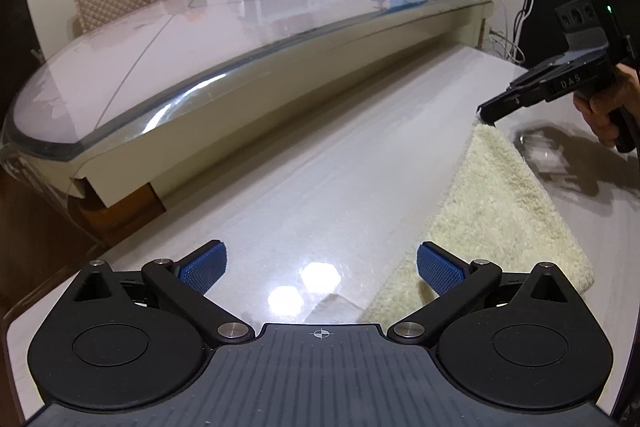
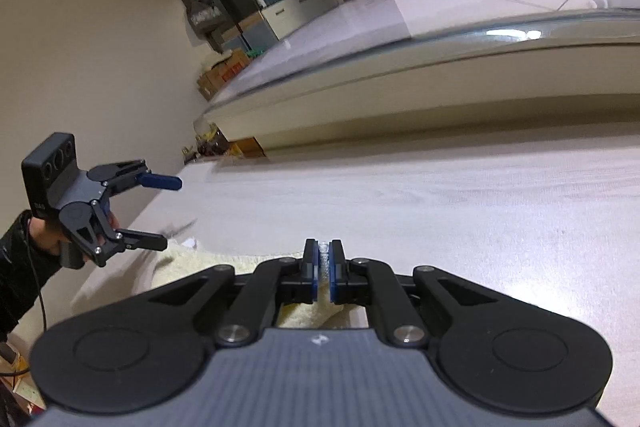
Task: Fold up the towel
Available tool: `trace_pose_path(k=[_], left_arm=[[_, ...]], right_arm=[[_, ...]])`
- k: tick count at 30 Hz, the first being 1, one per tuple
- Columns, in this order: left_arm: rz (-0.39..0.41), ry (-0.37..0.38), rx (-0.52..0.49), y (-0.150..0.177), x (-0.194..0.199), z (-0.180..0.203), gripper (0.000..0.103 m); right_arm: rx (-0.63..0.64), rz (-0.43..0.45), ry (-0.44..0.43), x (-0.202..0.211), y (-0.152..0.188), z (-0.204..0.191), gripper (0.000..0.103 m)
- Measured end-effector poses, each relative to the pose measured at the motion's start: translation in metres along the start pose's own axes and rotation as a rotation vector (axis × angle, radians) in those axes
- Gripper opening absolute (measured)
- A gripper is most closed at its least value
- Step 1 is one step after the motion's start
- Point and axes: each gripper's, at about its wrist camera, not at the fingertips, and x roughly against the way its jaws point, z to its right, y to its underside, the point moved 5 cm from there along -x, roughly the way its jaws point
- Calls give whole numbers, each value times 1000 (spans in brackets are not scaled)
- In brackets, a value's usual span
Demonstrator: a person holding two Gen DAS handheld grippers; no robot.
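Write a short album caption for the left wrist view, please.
Left claw open above the white table, while the right claw pinches the far corner of a cream towel.

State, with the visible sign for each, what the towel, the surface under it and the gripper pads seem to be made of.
Towel: cream terry or plush cloth, judging by its fuzzy looped pile. Work surface: pale, smooth and glossy, probably laminate or polished stone; lamps reflect in it. Left gripper pads: blue, apparently rubber or moulded plastic, with a fine gridded texture.
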Motion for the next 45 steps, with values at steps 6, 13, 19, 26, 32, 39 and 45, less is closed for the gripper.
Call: trace_pose_path(k=[6, 13, 19, 26, 32, 39, 45], left_arm=[[-5, 3, 1, 2, -3, 3, 103], [-20, -8, -10, 6, -12, 7, 103], [-31, -19, -23, 11, -15, 9, 103], [-29, -41, -49, 15, -17, 14, 103], [-19, -49, -32, 19, -16, 13, 103], [-10, -35, 10, 19, -17, 8, 103], [18, -91, 31, 20, 12, -4, 103]], right_arm=[[2, -1, 9, -1, -3, 0, 6], [-12, -25, 14, -12, 3, 8, 6], [-54, 40, 18, 0, -10, 2, 19], [37, 24, 20, -3, -10, -44, 19], [108, -83, 77, -30, 3, -50, 18], [33, -69, 90, -28, 11, -42, 15], [15, -12, 49, -3, 17, -66, 32]])
